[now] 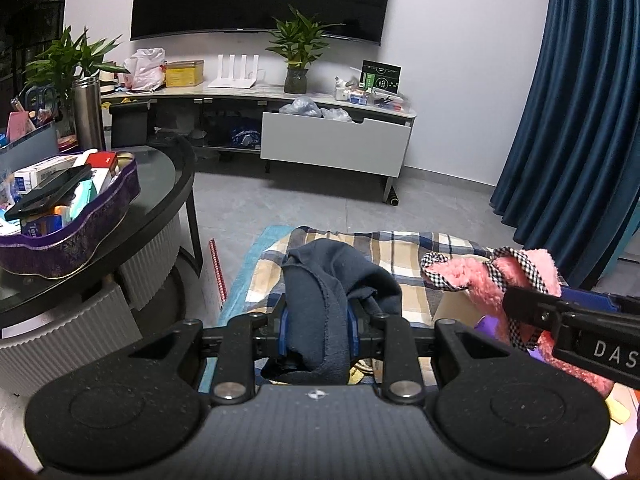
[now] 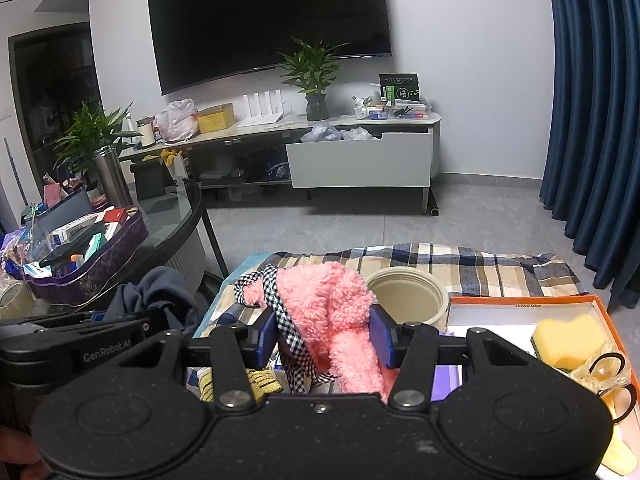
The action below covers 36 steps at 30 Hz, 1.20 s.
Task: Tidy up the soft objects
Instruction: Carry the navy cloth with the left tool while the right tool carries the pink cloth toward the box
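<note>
Pink fleece (image 2: 324, 316): hangs lengthwise, right fingers (image 2: 267, 338) clamp it | navy cloth (image 1: 320, 312): left fingers pinch

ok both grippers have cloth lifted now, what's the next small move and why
Probably carry the pink fluffy cloth in the right gripper over the beige pot just behind it and let go. The pot's mouth looks empty and sits closest. The left gripper can hold its dark blue cloth meanwhile.
</note>
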Each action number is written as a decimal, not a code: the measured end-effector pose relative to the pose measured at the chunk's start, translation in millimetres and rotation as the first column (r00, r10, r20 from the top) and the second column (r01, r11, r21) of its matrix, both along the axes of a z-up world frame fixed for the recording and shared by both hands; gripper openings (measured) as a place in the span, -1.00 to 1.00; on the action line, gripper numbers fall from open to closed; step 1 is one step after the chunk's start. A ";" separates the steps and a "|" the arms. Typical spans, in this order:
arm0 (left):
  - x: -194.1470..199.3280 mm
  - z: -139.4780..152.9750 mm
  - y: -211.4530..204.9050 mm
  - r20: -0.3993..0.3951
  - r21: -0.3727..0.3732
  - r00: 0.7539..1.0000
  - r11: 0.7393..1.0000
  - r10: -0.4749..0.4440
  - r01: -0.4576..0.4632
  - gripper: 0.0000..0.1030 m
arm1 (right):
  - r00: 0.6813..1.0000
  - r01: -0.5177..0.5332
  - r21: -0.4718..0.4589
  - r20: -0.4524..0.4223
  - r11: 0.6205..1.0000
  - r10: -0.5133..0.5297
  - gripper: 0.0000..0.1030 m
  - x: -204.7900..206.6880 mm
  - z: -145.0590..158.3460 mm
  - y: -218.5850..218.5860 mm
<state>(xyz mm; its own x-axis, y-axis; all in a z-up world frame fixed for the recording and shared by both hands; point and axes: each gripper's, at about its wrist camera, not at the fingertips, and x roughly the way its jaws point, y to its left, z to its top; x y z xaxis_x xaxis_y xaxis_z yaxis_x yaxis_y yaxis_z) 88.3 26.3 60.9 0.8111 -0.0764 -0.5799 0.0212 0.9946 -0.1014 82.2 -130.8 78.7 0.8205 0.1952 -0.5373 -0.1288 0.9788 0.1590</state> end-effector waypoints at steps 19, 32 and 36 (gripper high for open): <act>9.0 1.2 -22.8 0.002 0.000 0.998 0.998 -0.058 0.058 -0.46 | 0.998 0.056 0.011 0.019 0.998 -0.056 0.16 -1.0 7.5 -31.0; 11.5 3.3 -44.8 0.006 0.000 0.995 0.995 -0.101 0.101 -0.46 | 0.995 0.091 0.023 0.028 0.996 -0.092 0.16 -2.0 9.2 -52.9; 12.0 3.8 -53.7 0.008 0.003 0.993 0.993 -0.116 0.116 -0.46 | 0.994 0.102 0.028 0.027 0.994 -0.102 0.16 -2.9 8.5 -59.2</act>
<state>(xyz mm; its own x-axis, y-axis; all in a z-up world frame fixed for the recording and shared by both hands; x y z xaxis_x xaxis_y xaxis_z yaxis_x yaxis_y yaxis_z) 100.3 -27.4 64.7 0.8014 -0.1688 -0.5738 0.1373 0.9857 -0.0981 79.4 -189.9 87.3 0.8518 0.1237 -0.5090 -0.0333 0.9825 0.1831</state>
